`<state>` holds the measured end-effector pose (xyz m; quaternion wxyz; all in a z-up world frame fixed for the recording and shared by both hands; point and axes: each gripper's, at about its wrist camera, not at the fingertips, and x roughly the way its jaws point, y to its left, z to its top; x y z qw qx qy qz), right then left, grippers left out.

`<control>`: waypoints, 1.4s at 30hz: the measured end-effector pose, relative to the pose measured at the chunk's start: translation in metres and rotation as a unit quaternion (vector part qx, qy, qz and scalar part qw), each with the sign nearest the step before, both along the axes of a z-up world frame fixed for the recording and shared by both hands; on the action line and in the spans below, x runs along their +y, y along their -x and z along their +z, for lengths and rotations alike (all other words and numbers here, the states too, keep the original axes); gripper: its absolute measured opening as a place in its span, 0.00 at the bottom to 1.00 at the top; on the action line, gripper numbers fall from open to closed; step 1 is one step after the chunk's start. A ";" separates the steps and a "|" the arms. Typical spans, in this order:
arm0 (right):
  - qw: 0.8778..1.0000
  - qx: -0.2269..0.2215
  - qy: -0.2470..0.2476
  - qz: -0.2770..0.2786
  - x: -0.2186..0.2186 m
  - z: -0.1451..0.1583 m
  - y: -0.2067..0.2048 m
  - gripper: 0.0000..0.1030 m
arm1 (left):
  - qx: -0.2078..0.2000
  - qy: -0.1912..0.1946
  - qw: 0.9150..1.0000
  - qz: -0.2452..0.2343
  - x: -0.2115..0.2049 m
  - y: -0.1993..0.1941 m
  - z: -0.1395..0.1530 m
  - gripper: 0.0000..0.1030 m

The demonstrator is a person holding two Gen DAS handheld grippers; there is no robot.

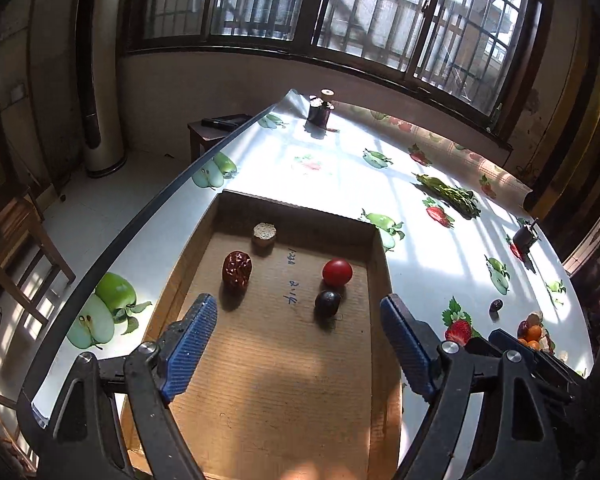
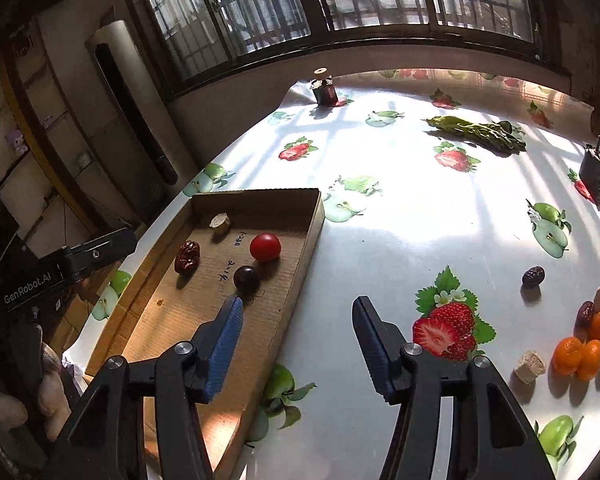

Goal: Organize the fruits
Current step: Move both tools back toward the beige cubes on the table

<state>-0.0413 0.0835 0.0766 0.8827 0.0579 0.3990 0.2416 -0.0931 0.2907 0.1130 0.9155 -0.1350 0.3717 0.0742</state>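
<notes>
Fruits lie in two groups. Four sit in the box (image 2: 300, 236) at centre left of the right view: tomato (image 2: 265, 246), grape (image 2: 247, 278), date (image 2: 187, 256), beige chunk (image 2: 220, 222). Oranges (image 2: 578, 354) and loose pieces remain at the lower right edge of the table (image 2: 420, 220). Left gripper (image 1: 296, 344) and right gripper (image 2: 298, 346) both hang released — nothing between the jaws. Risk: the round fruits may roll if nudged, and the crowded lower-right pile invites a double pick or a knocked piece.

Left gripper (image 1: 298, 314) jaws apart over cardboard tray (image 1: 260, 360), tomato (image 1: 337, 272), date (image 1: 237, 271)
</notes>
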 end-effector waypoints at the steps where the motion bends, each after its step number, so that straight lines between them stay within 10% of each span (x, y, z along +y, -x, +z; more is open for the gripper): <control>1: 1.000 -0.002 -0.005 -0.013 -0.013 0.000 0.006 0.60 | 0.000 0.000 1.000 -0.006 -0.012 0.004 -0.001 0.81; 19: 0.993 -0.003 -0.028 -0.118 -0.134 -0.018 0.045 0.61 | 0.032 -0.083 0.995 -0.049 -0.116 0.017 -0.026 0.81; 42: 0.974 0.040 0.016 -0.223 -0.278 -0.031 0.028 0.61 | 0.068 -0.061 0.984 -0.155 -0.183 -0.013 -0.058 0.81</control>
